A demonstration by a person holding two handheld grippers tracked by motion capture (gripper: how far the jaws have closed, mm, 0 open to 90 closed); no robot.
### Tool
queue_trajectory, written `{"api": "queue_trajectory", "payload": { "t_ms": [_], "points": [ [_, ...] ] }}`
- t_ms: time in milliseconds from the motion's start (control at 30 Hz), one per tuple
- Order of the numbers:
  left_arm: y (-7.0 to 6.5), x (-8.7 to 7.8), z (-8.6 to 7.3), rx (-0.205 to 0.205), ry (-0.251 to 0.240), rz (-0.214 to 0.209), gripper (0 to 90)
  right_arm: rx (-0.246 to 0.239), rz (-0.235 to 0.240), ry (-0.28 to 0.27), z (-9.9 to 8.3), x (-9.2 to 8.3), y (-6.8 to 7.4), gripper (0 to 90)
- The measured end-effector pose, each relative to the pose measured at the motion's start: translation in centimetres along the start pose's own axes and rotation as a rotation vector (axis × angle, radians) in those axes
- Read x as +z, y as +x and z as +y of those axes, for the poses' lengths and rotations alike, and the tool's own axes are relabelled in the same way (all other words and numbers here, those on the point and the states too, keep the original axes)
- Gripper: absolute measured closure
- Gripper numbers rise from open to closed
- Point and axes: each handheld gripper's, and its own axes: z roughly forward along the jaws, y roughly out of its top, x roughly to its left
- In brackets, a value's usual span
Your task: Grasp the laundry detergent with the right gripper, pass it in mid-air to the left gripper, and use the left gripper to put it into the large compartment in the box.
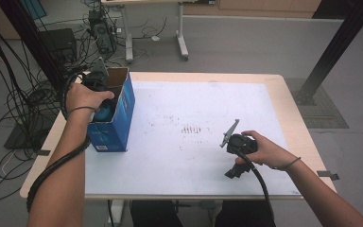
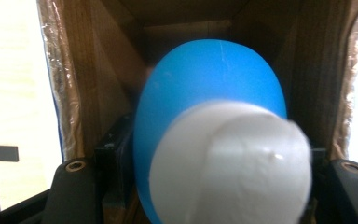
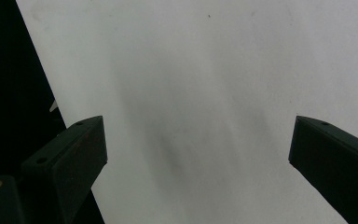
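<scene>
White cap (image 2: 230, 163) nearest, blue bottle (image 2: 209, 88) pointing into box (image 2: 98, 70)

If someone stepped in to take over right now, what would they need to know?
Left gripper: inside the open top of the blue box, jaws shut on a blue and white object.
Right gripper: jaws open, holding nothing, resting low over the white table.
Done: the object is inside the box's cardboard walls.
Left: probably let go of it and lift the left gripper out; whether it has reached the bottom cannot be told.
</scene>
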Motion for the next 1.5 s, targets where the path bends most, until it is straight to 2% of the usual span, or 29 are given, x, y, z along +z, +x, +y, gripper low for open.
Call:
{"api": "queue_trajectory", "payload": {
  "t_ms": [333, 500, 833, 1033, 1367, 1500],
  "points": [
    [-0.2, -2.0, -0.1, 0.007, -0.024, 0.015, 32.6, -0.010, -0.011, 0.002, 0.1, -0.2, 0.2, 3.9],
    [-0.2, -3.2, -0.2, 0.007, -0.043, 0.005, 32.3, -0.013, -0.012, 0.000, 0.1, -0.3, 0.3, 4.0],
    [-0.6, -5.5, -0.4, 0.033, -0.062, 0.013, 27.5, -0.014, -0.012, 0.002, 0.4, -0.3, 0.2, 3.9],
    [-1.3, -6.8, -0.6, 0.053, -0.079, 0.019, 22.5, -0.013, -0.012, 0.004, 0.5, -0.3, 0.2, 3.9],
    [-2.9, -8.9, -1.0, 0.101, -0.109, -0.002, 13.0, -0.013, -0.012, 0.008, 0.5, -0.3, 0.1, 3.9],
    [-3.9, -9.6, -1.2, 0.127, -0.104, -0.031, 10.5, -0.014, -0.008, 0.010, 0.6, -0.3, 0.1, 3.9]
  ]
}}
